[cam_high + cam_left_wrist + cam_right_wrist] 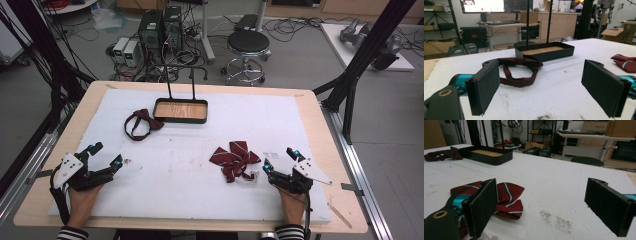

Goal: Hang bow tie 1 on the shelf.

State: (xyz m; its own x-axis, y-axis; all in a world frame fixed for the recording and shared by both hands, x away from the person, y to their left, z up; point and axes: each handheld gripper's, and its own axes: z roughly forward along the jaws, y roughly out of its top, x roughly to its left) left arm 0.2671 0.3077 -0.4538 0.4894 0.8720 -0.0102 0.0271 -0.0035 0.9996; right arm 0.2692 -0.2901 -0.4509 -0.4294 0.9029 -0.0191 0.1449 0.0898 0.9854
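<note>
Both grippers resting low at the near edge of the table point(310, 107), jaws spread wide, nothing between them.

Left gripper point(104, 155) at near left; dark maroon bow tie point(142, 123) well ahead of it, lying just left of the black tray point(180, 118) at the far middle. Through the left gripper view, bow tie point(520, 71) sits centred between the pads, strap looped flat toward the camera.

Right gripper point(280, 159) at near right; striped red bow tie point(235, 159) just beside its inner jaw, crumpled, a small clear clip near it. Same tie point(506, 200) partly behind the left-hand pad in the right gripper view.

Likely step: pick a tie, carry to tray. Advisable: shift right gripper sideways until the knot sits between the pads, go in low, close on the bunched centre rather than a loose wing.

Room: white pad open between ties and tray. Watch the two upright rods point(167, 80) rising from the tray's far rim; approach the tray from the near side. Near table edge close behind both hands.
</note>
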